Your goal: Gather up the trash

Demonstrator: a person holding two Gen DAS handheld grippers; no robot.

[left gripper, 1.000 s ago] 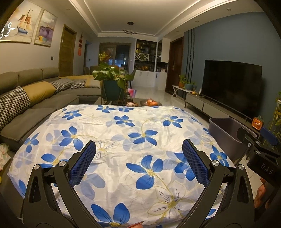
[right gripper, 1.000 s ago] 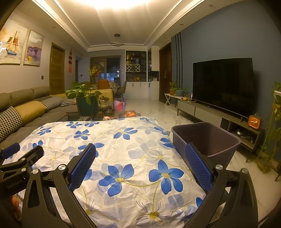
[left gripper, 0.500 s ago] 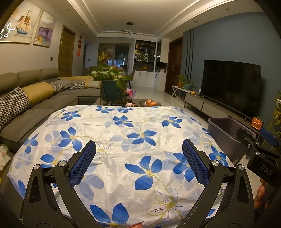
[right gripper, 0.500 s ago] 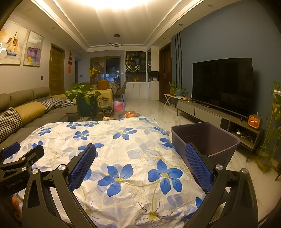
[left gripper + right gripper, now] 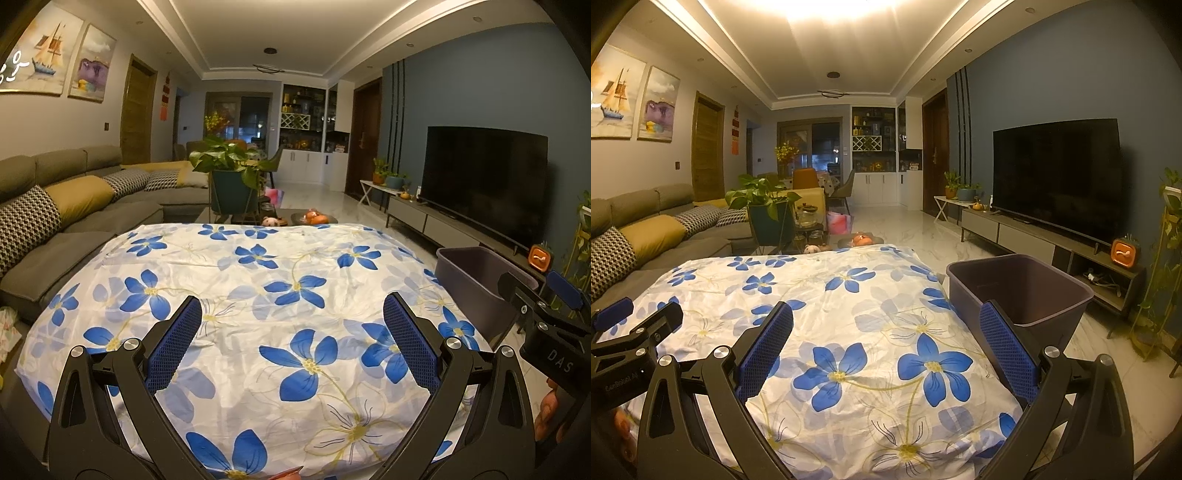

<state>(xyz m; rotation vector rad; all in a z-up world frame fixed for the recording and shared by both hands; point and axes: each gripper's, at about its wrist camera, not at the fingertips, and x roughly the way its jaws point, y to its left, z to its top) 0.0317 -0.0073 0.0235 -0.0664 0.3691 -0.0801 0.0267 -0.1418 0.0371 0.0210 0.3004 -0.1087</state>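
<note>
A table under a white cloth with blue flowers (image 5: 280,280) fills both views (image 5: 827,295). A dark purple bin (image 5: 1019,291) stands on the floor by the table's right side, and its inside looks empty; it also shows in the left wrist view (image 5: 476,280). My left gripper (image 5: 291,336) is open and empty above the table's near edge. My right gripper (image 5: 886,339) is open and empty over the near right part of the cloth. I see no trash on the cloth. A small orange scrap (image 5: 284,473) peeks in at the bottom edge.
A grey sofa (image 5: 74,221) runs along the left. A potted plant (image 5: 232,177) and a low table with fruit (image 5: 314,218) stand beyond the table. A TV (image 5: 1056,177) on a low cabinet lines the right wall. Plant stand (image 5: 1167,258) at far right.
Both views have shifted only slightly; the grippers stay open and empty over the cloth.
</note>
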